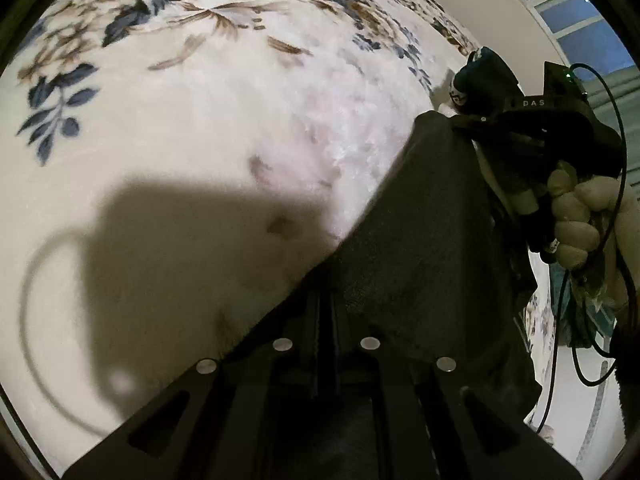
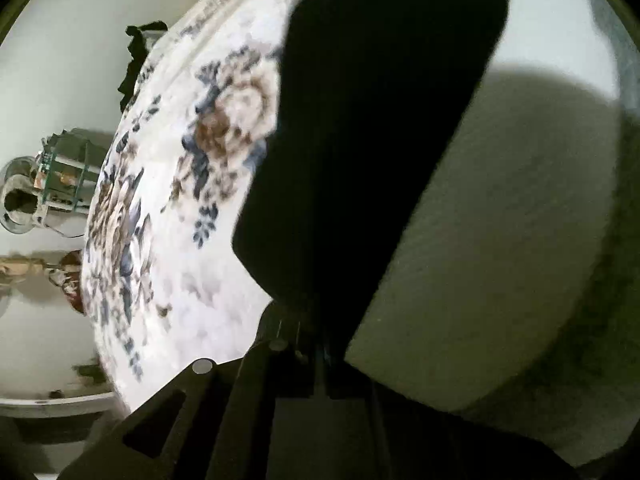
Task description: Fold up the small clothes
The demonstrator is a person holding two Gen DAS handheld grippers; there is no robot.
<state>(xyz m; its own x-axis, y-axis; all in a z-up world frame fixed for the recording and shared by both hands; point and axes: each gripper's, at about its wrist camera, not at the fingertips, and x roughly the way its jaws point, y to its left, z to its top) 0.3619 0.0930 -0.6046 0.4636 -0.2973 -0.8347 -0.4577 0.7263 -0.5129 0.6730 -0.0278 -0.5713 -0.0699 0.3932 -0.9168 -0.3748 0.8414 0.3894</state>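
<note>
A small dark garment (image 1: pixel 424 240) hangs stretched between my two grippers above a cream floral blanket (image 1: pixel 200 120). My left gripper (image 1: pixel 326 300) is shut on one corner of it, the cloth draping over its fingers. The right gripper shows in the left wrist view (image 1: pixel 472 124), held by a hand, shut on the other upper edge. In the right wrist view the same garment (image 2: pixel 380 120) fills the middle as a black sheet, pinched in my right gripper (image 2: pixel 304 320). The fingertips are hidden by the cloth in both views.
The floral blanket (image 2: pixel 168 200) covers a bed. A dark bundle of cloth (image 1: pixel 480 76) lies near the bed's far edge behind the right gripper. Another dark item (image 2: pixel 138 60) hangs at the bed's edge. Cluttered household items (image 2: pixel 52 184) stand on the floor beside the bed.
</note>
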